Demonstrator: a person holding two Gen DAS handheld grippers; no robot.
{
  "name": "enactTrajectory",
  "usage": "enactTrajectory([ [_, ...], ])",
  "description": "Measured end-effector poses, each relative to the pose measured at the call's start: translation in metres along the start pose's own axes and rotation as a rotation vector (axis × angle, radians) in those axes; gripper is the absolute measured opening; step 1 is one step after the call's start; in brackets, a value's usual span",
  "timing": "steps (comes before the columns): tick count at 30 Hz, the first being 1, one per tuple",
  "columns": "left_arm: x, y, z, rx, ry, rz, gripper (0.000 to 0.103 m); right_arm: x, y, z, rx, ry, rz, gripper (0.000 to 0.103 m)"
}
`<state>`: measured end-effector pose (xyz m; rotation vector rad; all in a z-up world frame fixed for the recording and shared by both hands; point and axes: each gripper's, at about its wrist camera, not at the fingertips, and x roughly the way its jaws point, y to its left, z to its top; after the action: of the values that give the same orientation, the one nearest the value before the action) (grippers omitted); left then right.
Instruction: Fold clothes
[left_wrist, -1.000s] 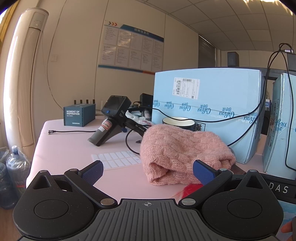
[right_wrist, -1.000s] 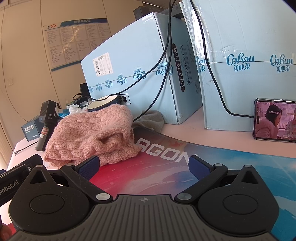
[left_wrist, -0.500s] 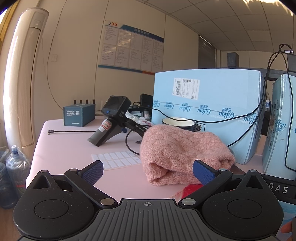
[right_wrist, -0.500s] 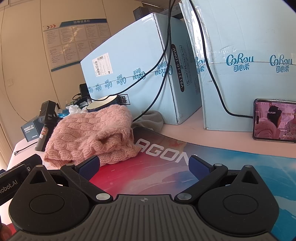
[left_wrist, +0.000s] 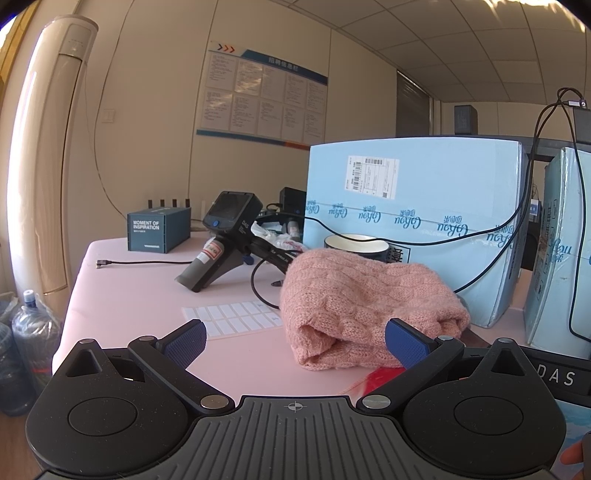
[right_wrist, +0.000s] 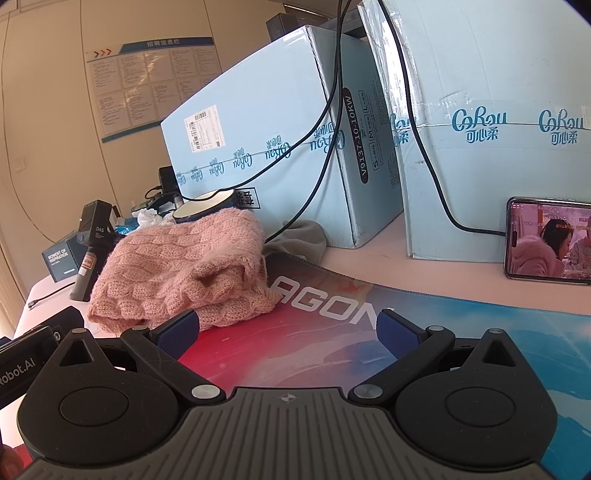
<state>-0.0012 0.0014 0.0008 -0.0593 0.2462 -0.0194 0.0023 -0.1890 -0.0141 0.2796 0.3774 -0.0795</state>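
A pink cable-knit sweater (left_wrist: 365, 306) lies folded in a thick bundle on the table, partly on a colourful desk mat. It also shows in the right wrist view (right_wrist: 188, 266). My left gripper (left_wrist: 295, 341) is open and empty, low over the table, just in front of the sweater's near edge. My right gripper (right_wrist: 286, 332) is open and empty over the desk mat (right_wrist: 332, 343), to the right of the sweater and close to its near corner.
Two large light-blue boxes (left_wrist: 413, 218) (right_wrist: 491, 110) stand behind the sweater, with black cables over them. A mug (left_wrist: 354, 245), a black handheld device (left_wrist: 225, 240), a dark small box (left_wrist: 159, 229), a label sheet (left_wrist: 236, 317) and a lit phone (right_wrist: 546, 240) are around.
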Motion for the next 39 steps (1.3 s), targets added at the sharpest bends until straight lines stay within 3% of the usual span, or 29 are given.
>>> enactTrajectory([
  [39,-0.0077,0.0042,0.0006,-0.027,-0.049,-0.026,0.103,-0.0064,0.0096,-0.0008,-0.052,-0.042,-0.037,0.103],
])
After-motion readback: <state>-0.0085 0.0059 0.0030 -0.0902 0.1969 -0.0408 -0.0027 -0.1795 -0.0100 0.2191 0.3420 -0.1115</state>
